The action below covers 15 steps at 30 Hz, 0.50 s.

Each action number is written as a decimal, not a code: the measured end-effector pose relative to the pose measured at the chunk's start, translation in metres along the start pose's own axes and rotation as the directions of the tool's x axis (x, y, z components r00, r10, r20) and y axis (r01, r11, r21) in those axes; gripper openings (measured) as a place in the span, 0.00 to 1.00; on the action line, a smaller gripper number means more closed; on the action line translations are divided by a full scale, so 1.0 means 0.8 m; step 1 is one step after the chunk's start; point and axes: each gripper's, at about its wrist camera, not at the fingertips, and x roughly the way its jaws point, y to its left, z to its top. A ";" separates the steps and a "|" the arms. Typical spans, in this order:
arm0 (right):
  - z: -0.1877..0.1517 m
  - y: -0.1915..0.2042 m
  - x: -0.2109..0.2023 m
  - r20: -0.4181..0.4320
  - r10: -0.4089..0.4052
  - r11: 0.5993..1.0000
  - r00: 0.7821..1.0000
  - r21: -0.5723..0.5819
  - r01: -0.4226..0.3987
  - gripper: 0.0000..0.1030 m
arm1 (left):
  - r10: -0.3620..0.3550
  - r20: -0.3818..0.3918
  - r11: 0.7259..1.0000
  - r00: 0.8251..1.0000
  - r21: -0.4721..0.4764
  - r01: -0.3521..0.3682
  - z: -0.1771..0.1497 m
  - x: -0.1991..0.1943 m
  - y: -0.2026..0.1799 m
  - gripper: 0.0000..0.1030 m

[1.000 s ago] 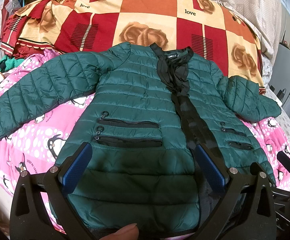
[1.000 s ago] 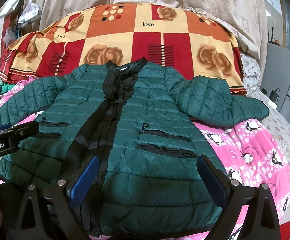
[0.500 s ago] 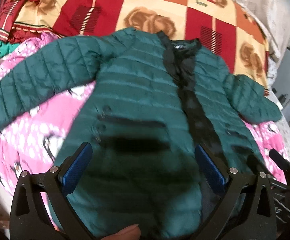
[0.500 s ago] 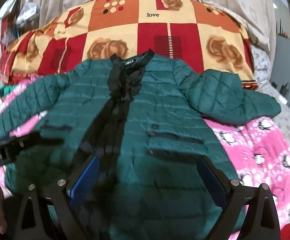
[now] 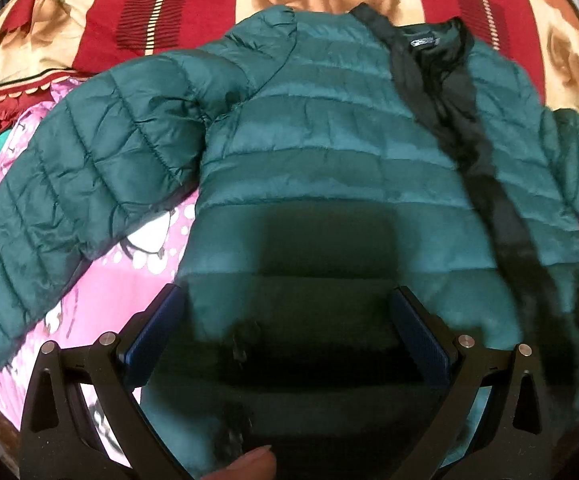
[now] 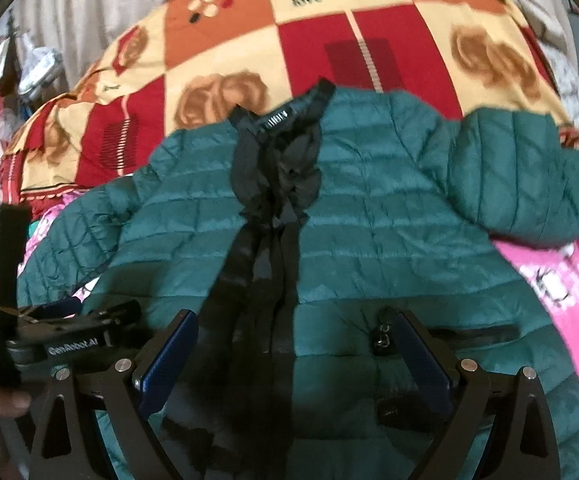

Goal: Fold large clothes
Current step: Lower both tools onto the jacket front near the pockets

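Left gripper (image 5: 289, 332) hovers low over the jacket's (image 5: 329, 152) lower front, fingers spread wide, holding nothing; the green jacket lies flat, front up, on the pink sheet (image 5: 101, 280); right gripper (image 6: 293, 356) straddles its black zip strip (image 6: 265, 248), fingers apart too.

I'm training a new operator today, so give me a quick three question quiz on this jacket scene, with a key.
1. True or false: the green jacket lies front side up on the bed.
2. Multiple choice: the left gripper is A) shut on a sleeve, B) open over the jacket's lower part, C) out of view.
3. Fill in: the sleeve seen at left in the left wrist view rests on a ____ blanket with white dots.

Key: 1 true; 2 B; 3 pink. The right gripper is open too, over the black zipper strip.
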 end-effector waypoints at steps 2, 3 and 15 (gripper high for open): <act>-0.002 -0.012 0.016 -0.053 -0.022 0.999 0.998 0.037 0.024 0.94 | -0.006 0.019 1.000 1.000 -0.006 0.006 -0.005 0.010 0.001 1.00; -0.002 -0.015 0.022 -0.071 -0.028 0.999 0.997 0.044 0.031 0.94 | -0.008 0.025 1.000 1.000 -0.013 0.008 -0.006 0.015 0.001 1.00; -0.012 0.005 0.057 -0.153 -0.172 0.982 0.973 -0.104 0.158 1.00 | -0.056 0.024 0.997 0.998 -0.053 0.057 -0.011 0.018 0.012 1.00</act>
